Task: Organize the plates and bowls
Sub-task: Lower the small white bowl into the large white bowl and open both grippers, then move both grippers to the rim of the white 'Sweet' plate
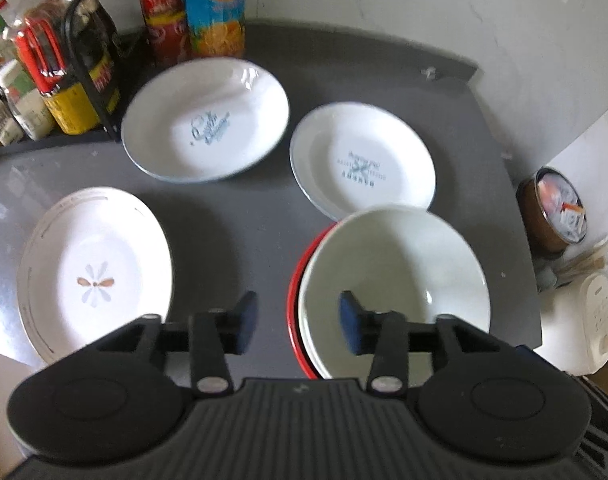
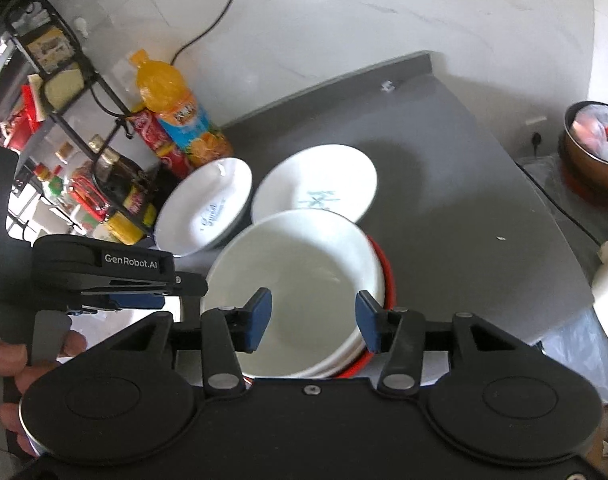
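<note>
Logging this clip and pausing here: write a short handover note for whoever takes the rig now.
Left gripper: jaws open, nothing between them.
Right gripper: jaws open, empty, above the white bowl.
Done: white bowl sits nested in the red bowl at the counter's near edge.
Left: three plates lie apart: flower plate, script plate, bakery plate. Stack them.

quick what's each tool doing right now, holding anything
Left tool: open, holding nothing, above the grey countertop.
Right tool: open, holding nothing, above the white ceramic bowl.
</note>
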Demonstrator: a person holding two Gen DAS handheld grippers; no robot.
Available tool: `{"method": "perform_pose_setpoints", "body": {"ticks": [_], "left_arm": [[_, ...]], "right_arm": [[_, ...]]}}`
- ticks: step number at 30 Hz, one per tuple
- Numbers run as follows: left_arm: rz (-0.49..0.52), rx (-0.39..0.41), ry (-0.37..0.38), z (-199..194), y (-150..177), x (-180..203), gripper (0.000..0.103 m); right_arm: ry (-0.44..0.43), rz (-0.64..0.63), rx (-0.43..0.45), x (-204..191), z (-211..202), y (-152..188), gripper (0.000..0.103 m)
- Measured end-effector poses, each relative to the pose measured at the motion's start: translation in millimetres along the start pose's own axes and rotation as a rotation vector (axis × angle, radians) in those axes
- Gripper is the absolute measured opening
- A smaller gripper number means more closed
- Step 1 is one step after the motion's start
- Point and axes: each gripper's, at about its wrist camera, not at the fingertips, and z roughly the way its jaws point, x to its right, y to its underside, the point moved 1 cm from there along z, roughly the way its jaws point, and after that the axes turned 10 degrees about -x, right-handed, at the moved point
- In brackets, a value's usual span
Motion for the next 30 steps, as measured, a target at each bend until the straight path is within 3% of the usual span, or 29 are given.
{"method": "perform_pose_setpoints", "body": {"ticks": [3,6,8,17,30], "left_arm": [[-0.010,0.030,-0.003,-9,-2,-9,0.068],[-0.009,0.058,0.006,-14,-5,-22,0.073],[-0.008,0.067,0.004,-17,-9,-32,0.074],[0.039,0.087,-0.003,-27,-29,-84,0.078],[0.049,0.056,-0.040,-21,-46,-165,0.078]], "right_arm": [[-0.012,-0.004,0.000,-10,1,-2,0.048],[-0.021,-0.003,-0.004,-22,5,-2,0.049],[-0.006,-0.001,0.005,-32,8,-3,0.056],[0.064,0.042,0.044,-71,20,-4,0.066],[0.075,0.082,0.051,-125,45,-12,0.078]]}}
